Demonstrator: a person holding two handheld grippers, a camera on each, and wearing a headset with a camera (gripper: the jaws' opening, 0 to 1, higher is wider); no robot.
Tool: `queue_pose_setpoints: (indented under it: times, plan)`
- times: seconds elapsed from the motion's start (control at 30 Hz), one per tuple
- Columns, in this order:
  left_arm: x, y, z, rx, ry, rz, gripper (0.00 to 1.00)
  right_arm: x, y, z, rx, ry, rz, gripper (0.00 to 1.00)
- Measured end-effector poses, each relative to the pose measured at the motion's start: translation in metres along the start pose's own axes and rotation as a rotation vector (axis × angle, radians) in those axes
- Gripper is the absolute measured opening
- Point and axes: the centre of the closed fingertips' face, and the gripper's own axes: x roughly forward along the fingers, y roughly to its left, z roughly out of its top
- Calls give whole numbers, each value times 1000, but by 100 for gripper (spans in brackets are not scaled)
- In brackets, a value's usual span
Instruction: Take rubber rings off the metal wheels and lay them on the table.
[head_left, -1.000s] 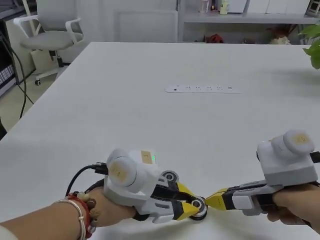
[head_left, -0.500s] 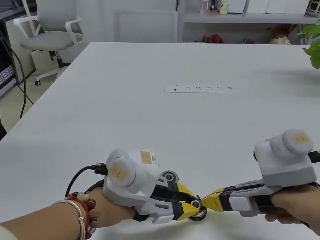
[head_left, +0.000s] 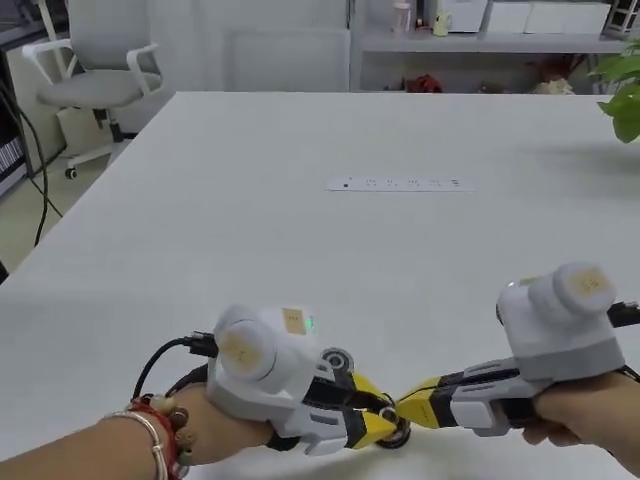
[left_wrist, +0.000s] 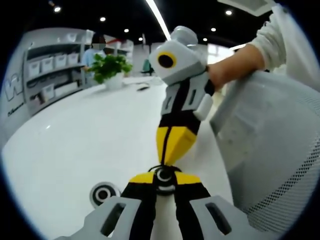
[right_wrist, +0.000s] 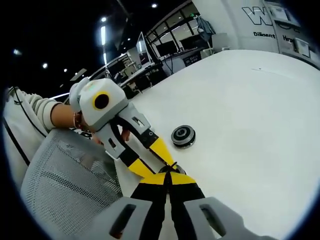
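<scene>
Yellow-tipped jaws of the left gripper (left_wrist: 165, 178) are clamped on a small metal wheel (left_wrist: 163, 174) at the near edge of the white table (head_left: 300, 230). The right gripper (right_wrist: 170, 179) meets it head-on, tip to tip. Its jaws are pressed together at the wheel's rim, pinching a thin black rubber ring (right_wrist: 173, 165) that loops out from the wheel. In the head view both grippers sit low and close to the person, each gripped by one hand.

A second wheel (right_wrist: 183, 135) lies flat on the table just beside the left gripper, apart from both sets of jaws, with its dark ring seated on it. A white power strip (head_left: 400, 183) lies farther out, near the table's centre.
</scene>
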Motion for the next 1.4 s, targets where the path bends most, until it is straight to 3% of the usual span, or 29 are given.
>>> queue_pose_setpoints:
  times: [0.1, 0.17, 0.5, 0.73, 0.87, 0.97, 1.0, 1.03, 1.07, 1.1, 1.17, 1.3, 1.4]
  plan:
    - [0, 0, 0, -3, 33, 3, 14, -1, -2, 0, -7, 4, -10, 0]
    - [0, -1, 1, -35, 57, -2, 16, -1, -3, 0, -10, 8, -17, 0]
    - [-1, -8, 1, -3, 78, -17, 25, -4, -5, 1, 13, 5, -18, 0]
    - [-7, -10, 8, 11, 90, -23, 29, -7, -3, 6, 14, -8, -15, 0]
    - [-9, -12, 15, 23, 89, -23, 33, -10, -3, 9, 16, -16, -21, 0]
    - [-13, -12, 20, 39, 82, -14, 38, -15, -3, 18, 27, -52, -24, 0]
    - [-16, -11, 23, 33, 70, 1, 41, -16, -4, 21, 34, -64, -24, 0]
    - [-19, -7, 28, -20, 35, 48, 43, -19, -4, 25, 42, -81, -25, 0]
    - [-22, -11, 27, -2, 42, 17, 45, -20, -4, 27, 47, -94, -25, 0]
    - [-26, -12, 24, 51, 77, 5, 45, -22, -5, 30, 56, -104, -26, 0]
    - [-30, 0, 24, 137, 111, 72, 44, -24, -6, 32, 63, -118, -29, 0]
    - [-35, -3, 35, 93, 78, 58, 51, -26, -2, 36, 70, -137, -30, 0]
    - [-39, -7, 40, 104, 70, 50, 53, -27, 0, 39, 71, -148, -30, 0]
